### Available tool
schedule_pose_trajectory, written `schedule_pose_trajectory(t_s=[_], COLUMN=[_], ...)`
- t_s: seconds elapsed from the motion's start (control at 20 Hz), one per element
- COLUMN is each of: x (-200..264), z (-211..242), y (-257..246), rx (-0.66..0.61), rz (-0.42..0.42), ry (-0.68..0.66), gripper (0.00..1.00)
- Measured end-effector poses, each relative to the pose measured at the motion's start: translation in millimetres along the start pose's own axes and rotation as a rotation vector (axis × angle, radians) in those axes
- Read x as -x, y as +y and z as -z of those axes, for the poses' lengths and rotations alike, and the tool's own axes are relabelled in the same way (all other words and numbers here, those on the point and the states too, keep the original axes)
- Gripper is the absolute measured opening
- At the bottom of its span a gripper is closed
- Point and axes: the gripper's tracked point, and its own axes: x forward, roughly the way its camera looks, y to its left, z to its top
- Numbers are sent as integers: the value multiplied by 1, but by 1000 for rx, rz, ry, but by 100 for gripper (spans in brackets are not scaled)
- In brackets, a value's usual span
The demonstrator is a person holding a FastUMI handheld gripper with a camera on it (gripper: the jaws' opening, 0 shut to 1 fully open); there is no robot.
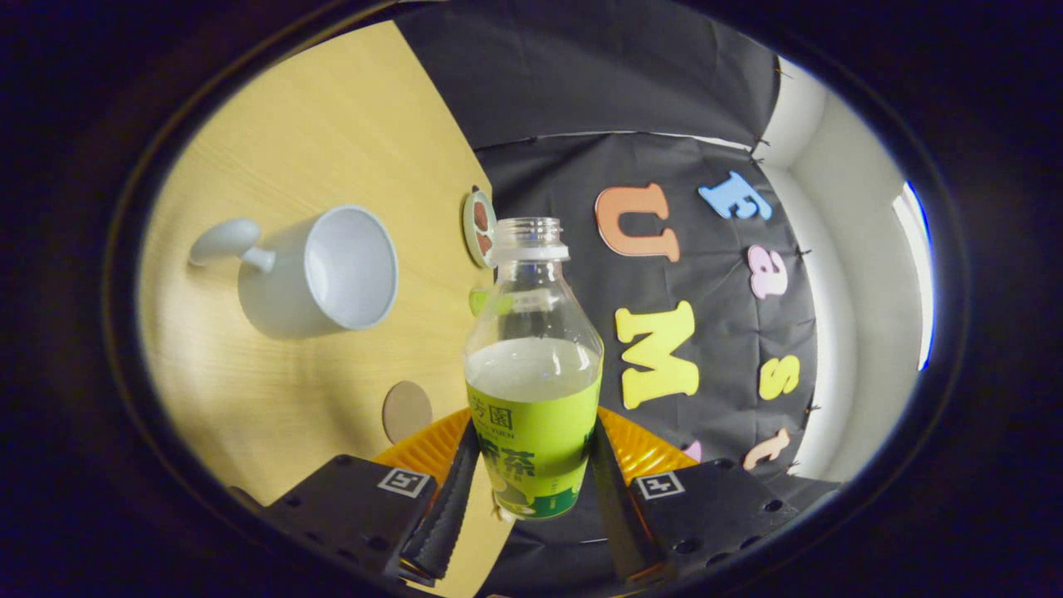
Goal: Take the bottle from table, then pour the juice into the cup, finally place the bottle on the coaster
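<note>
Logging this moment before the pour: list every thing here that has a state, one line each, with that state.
juice bottle: uncapped, roughly half full, gripped at its label, lifted and tipped toward the table
gripper: shut on the bottle, a finger on each side
white cup: on the table, looks empty, mouth facing the camera
round coaster: flat on the table, bare
wooden table: carries the cup and the coaster

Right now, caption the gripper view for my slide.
Fingers grip the uncapped green-labelled juice bottle, tilted toward the white cup on the wooden table.
</note>
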Motion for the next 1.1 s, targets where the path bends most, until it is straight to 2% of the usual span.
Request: schedule_pose_trajectory(t_s=[0.35, 0.55, 0.9, 1.1], x=[11, 6, -13, -46], z=[-19, -23, -20, -13], y=[1, -7, -31, -24], rx=[-484, -824, -1133, -1196], rz=[-86, -129, -174, -213], ry=[-60, -112, -196, -167], gripper=[75, 75, 75, 75])
